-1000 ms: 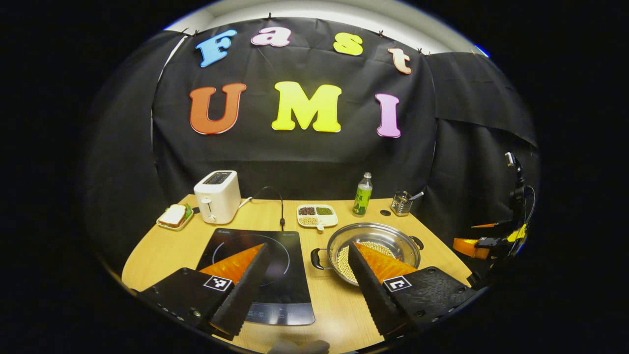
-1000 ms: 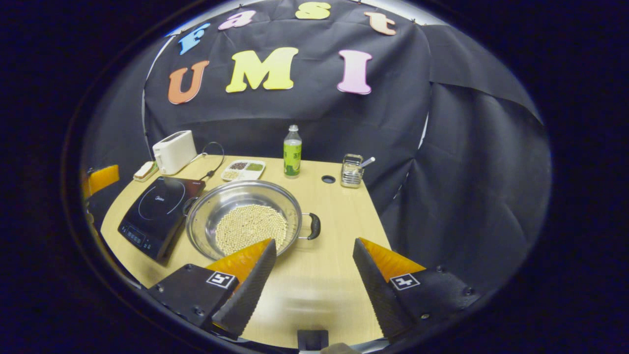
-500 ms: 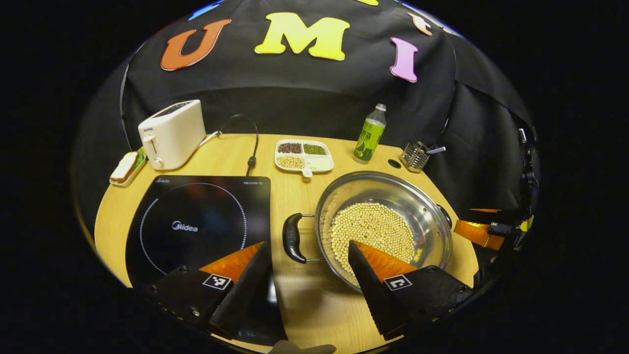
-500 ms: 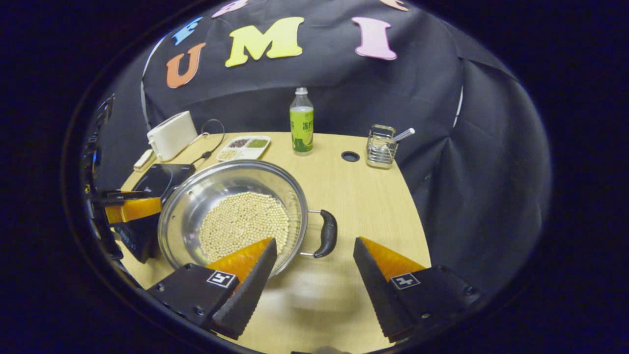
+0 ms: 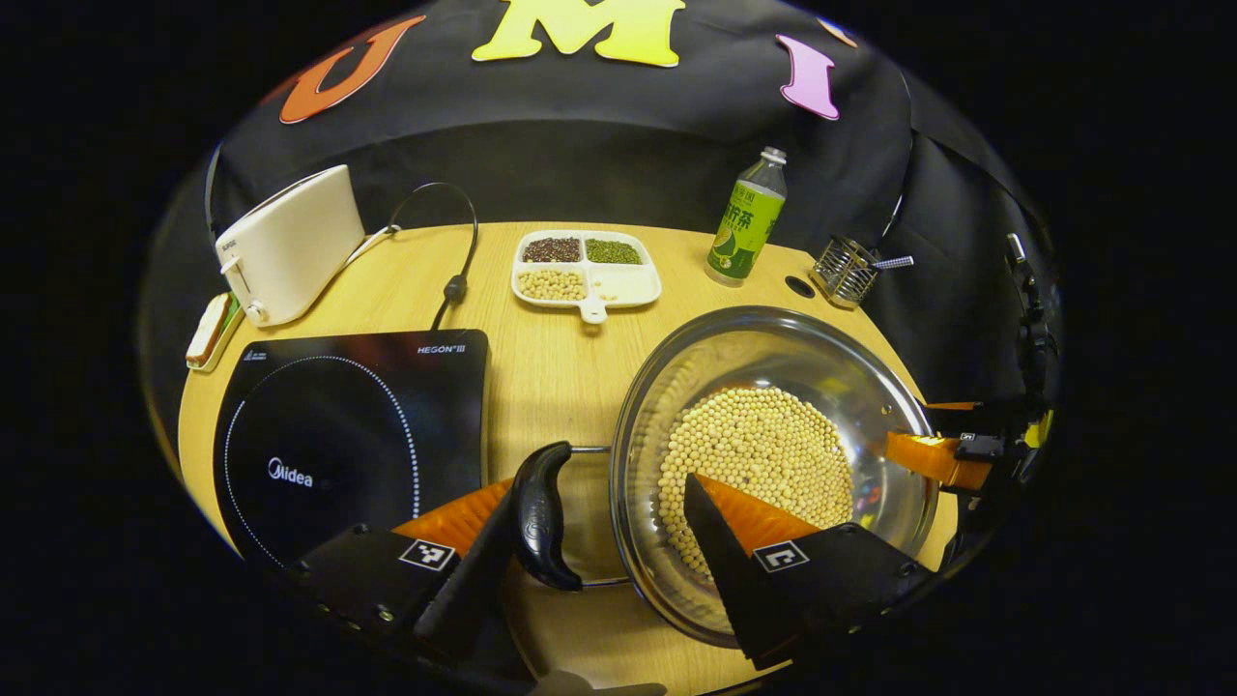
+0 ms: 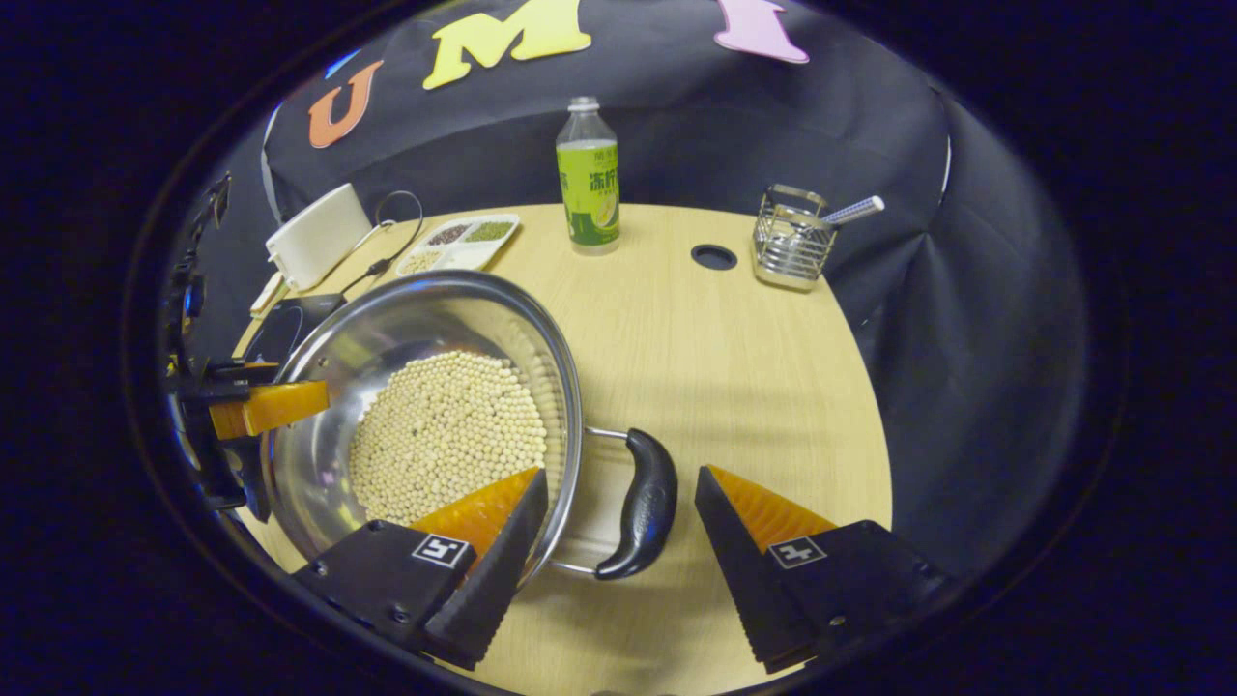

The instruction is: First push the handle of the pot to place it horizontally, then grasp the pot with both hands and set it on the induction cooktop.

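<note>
Between the fingers of the left gripper point(image 5: 594, 527) sits the pot's near handle point(image 5: 541, 515), a dark curved grip on wire struts. The fingers stand wide apart. One finger point(image 5: 464, 570) lies against or just behind the grip; whether it touches cannot be told. The other overhangs the pot's rim and the beans. Nothing is clamped.

The right gripper point(image 6: 618, 527) is likewise spread, with the pot's opposite handle point(image 6: 643, 503) in the gap between its fingers. That grip lies nearer the finger point(image 6: 493, 570) that overlaps the bowl's rim and stands apart from the other. No pressure on it is visible.

The pot point(image 5: 773, 358), a shallow steel bowl holding a bed of pale beans point(image 5: 754, 454), rests on the wooden table point(image 5: 551, 367). It lies beside the induction cooktop point(image 5: 358, 425), with a strip of bare wood between them. The cooktop's glass carries no load.

In the left gripper view the right gripper shows at the pot's far rim. In the right gripper view the left one shows at the opposite rim.

Toward the back of the table stand a white toaster point(image 5: 285, 246) with its cord point(image 5: 449, 251), a small dish with a sandwich point(image 5: 208, 329), a divided tray of grains point(image 5: 585, 275), a green bottle point(image 5: 746, 220) and a wire holder point(image 5: 846, 273) with a utensil in it. A round grommet hole point(image 6: 713, 256) lies between bottle and holder.
</note>
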`<state>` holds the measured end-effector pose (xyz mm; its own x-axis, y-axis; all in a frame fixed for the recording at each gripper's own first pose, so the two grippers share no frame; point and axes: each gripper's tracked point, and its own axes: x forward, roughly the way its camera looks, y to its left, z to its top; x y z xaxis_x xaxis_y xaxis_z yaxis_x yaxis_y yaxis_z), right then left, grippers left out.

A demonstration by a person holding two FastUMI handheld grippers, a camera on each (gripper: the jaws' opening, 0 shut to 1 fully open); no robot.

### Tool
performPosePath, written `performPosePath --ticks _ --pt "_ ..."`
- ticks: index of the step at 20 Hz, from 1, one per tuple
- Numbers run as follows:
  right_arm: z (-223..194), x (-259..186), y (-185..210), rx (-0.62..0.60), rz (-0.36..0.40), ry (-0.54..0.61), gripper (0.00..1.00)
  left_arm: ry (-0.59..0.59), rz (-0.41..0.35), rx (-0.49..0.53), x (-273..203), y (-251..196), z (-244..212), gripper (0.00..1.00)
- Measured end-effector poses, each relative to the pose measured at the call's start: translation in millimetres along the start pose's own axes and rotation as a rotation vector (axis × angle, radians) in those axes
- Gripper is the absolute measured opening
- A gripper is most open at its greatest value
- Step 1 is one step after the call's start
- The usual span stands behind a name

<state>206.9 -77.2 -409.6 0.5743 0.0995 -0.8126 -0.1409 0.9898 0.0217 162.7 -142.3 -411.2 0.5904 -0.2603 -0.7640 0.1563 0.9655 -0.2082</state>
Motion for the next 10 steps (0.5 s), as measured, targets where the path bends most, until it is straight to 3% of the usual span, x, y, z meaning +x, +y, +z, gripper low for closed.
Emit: performPosePath --ticks 1,2,4,8,9,10 --pt "0 5 2 0.0 0.002 0.015 0.97 0.007 0.006 0.0 2 0 0 0.96" --pt "-2 8 3 -0.009 0.001 0.042 0.87 0.021 0.012 0.002 3 -1 -1 0.95" --pt "-3 13 2 -0.016 -0.019 0.069 0.76 0.045 0.021 0.015 8 1 -1 0.95" --pt "-4 11 0 0.026 -0.008 0.106 0.75 0.095 0.08 0.065 13 8 -6 0.89" --pt "-4 12 0 0.052 -0.005 0.114 0.73 0.119 0.098 0.089 14 10 -9 0.75" --pt "-4 11 -1 0.069 -0.007 0.127 0.72 0.133 0.128 0.117 14 13 -10 0.82"
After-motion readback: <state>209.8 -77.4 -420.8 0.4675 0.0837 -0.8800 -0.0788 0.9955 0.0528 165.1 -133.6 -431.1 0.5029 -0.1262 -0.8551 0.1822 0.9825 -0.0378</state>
